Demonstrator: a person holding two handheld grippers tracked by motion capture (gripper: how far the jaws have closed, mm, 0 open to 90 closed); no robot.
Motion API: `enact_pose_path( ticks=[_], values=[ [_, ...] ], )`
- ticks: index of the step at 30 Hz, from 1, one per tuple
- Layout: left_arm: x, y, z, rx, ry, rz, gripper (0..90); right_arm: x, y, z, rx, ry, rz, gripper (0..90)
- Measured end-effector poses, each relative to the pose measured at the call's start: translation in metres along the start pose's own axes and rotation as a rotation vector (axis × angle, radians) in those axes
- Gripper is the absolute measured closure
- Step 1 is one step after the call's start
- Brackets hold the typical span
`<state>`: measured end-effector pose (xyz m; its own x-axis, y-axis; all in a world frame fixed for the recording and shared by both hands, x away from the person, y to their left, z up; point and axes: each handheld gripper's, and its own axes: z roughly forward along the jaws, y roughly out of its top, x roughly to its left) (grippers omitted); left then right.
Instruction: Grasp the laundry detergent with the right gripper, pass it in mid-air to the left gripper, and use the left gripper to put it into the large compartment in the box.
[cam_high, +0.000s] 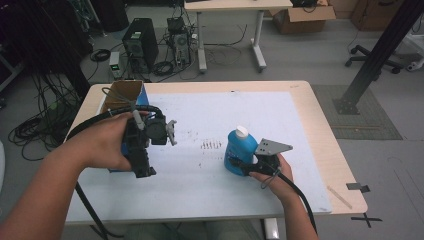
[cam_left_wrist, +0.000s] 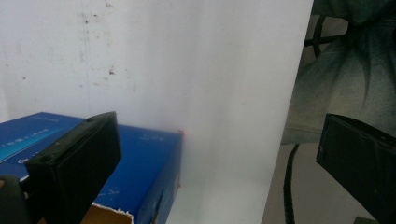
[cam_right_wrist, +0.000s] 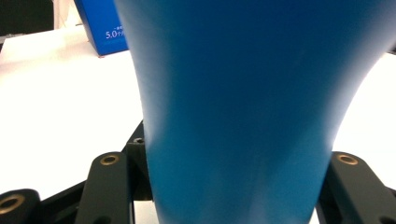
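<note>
A blue bottle (cam_high: 235, 152) with a white cap stands upright on the white mat (cam_high: 210, 190), right of centre. My right gripper (cam_high: 248, 167) comes at it from the near right and is shut on its lower body. In the right gripper view the bottle's blue waist (cam_right_wrist: 243, 93) sits tight between both jaws of the right gripper (cam_right_wrist: 233, 186). My left gripper (cam_high: 142, 170) is held above the mat's left side, pointing down, beside a blue box (cam_high: 125, 95) with an open top. In the left gripper view the left gripper (cam_left_wrist: 219, 154) is open, jaws wide apart, with one jaw over the blue box (cam_left_wrist: 140, 154).
The blue box (cam_right_wrist: 100, 28) stands at the far left of the right gripper view. The mat's near edge (cam_left_wrist: 280, 116) and the person's clothing lie under the left gripper. A wooden stick (cam_high: 339, 196) lies near the table's right front corner. Beyond the table are computers and cables.
</note>
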<state>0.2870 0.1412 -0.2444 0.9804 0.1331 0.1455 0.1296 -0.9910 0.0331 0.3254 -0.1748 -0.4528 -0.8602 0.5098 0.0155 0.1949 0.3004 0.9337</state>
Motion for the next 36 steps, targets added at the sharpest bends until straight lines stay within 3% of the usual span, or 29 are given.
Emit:
enact_pose_path(
  ticks=[10, 16, 19, 24, 36],
  values=[
    [0.001, 0.005, -0.004, -0.003, 0.003, 0.006, 0.4, -0.001, 0.005, -0.001, 0.015, 0.013, -0.02, 44.8],
    [0.004, 0.011, -0.008, 0.002, 0.009, 0.012, 0.4, 0.0, 0.026, -0.01, 0.0, 0.05, -0.07, 44.8],
    [0.005, 0.016, -0.009, 0.015, 0.009, 0.015, 0.4, 0.004, 0.04, -0.016, -0.012, 0.084, -0.12, 44.8],
    [0.007, 0.023, -0.012, 0.012, 0.01, 0.029, 0.4, 0.006, 0.062, -0.025, -0.018, 0.154, -0.16, 44.8],
    [0.01, 0.043, -0.024, 0.004, 0.006, 0.06, 0.4, 0.021, 0.088, -0.024, 0.005, 0.333, -0.223, 44.8]
  ],
)
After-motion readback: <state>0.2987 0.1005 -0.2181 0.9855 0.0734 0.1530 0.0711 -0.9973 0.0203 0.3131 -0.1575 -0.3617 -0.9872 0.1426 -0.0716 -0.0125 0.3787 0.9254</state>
